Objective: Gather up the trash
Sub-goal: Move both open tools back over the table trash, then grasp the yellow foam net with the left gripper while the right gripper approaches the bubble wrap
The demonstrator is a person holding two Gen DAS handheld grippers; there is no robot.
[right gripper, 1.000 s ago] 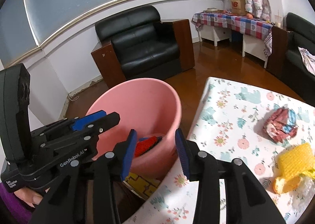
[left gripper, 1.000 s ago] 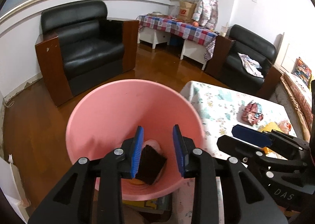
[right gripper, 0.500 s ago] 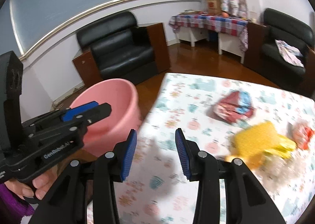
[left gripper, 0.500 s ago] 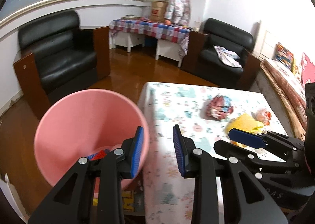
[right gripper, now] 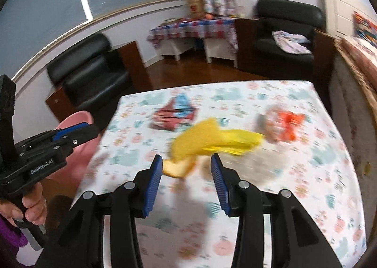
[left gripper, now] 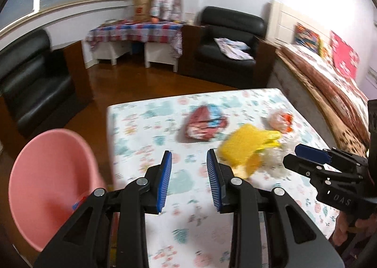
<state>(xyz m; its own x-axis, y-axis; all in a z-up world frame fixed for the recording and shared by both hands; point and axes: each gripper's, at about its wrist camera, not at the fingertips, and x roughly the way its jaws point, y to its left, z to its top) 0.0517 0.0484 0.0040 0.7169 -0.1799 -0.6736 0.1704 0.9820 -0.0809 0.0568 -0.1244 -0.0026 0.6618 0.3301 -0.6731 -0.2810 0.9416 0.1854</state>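
Trash lies on the floral table [left gripper: 150,140]: a red and blue crumpled wrapper [left gripper: 205,124] [right gripper: 174,116], a yellow wrapper [left gripper: 247,144] [right gripper: 209,142] and an orange and clear wrapper [left gripper: 280,121] [right gripper: 284,124]. My left gripper [left gripper: 189,164] hovers open over the cloth, nothing between its fingers. My right gripper [right gripper: 186,169] is opening, just short of the yellow wrapper's near end, nothing pressed between its pads. The pink bin [left gripper: 49,185] [right gripper: 75,136] stands on the floor left of the table, with some scraps inside. Both views are motion-blurred.
Black armchairs [left gripper: 33,84] [left gripper: 226,48] stand on the wooden floor beyond the table. A checkered-cloth side table [left gripper: 139,32] sits at the back wall. A bed [left gripper: 329,84] runs along the right. A hand [right gripper: 30,206] holds the left gripper.
Both grippers swung right, from over the pink bin to over the table. The bin slid to the left edge of both views. The trash pieces now lie ahead. The right jaws widened slightly.
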